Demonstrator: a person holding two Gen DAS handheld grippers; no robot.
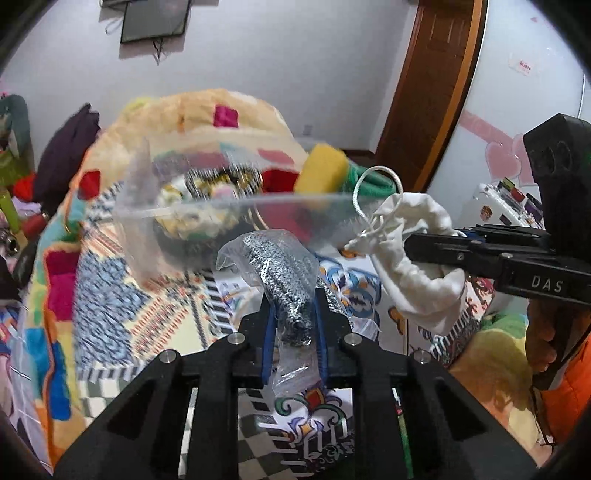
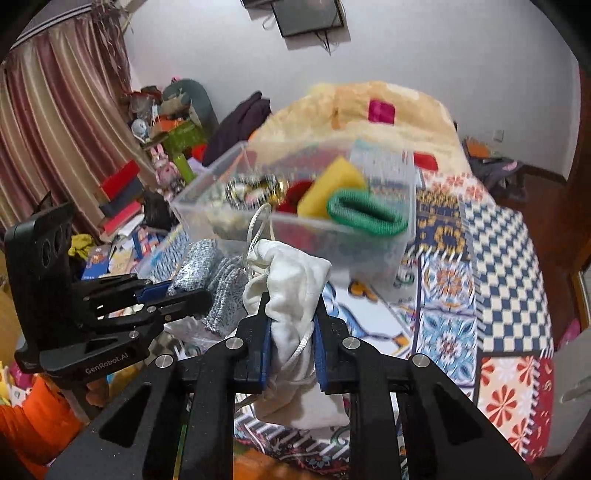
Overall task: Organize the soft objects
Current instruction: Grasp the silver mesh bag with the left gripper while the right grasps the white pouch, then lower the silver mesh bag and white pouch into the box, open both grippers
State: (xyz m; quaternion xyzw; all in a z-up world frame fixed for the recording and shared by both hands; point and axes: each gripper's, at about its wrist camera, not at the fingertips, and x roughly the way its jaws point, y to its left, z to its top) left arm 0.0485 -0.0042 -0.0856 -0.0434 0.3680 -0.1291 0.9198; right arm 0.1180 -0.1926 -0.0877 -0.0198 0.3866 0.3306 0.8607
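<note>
Blue pads line both sets of tongs, and each pair is pinching something soft. The left gripper is pressed onto a speckled black-and-white knit piece wrapped in clear plastic, which sticks up from between the 2 fingers; in the right wrist view the same gripper comes in from the left edge with the grey knit bundle at its tip. The right gripper is clamped on a white drawstring pouch, its cord looping up above and trailing down between the pads; in the left wrist view this gripper reaches in from the right with the white pouch bunched around its fingertips. Both held items sit just beside each other, in front of a clear plastic bin, whose near wall is close behind them. Inside the bin lie a yellow sponge, a green band hanging over the near rim, something red and a blurred patterned item. The bin rests on a patchwork bedspread, with a heap of pale fleece blanket behind it. Striped curtains hang at far left, and a dark frame is mounted on the white wall
</note>
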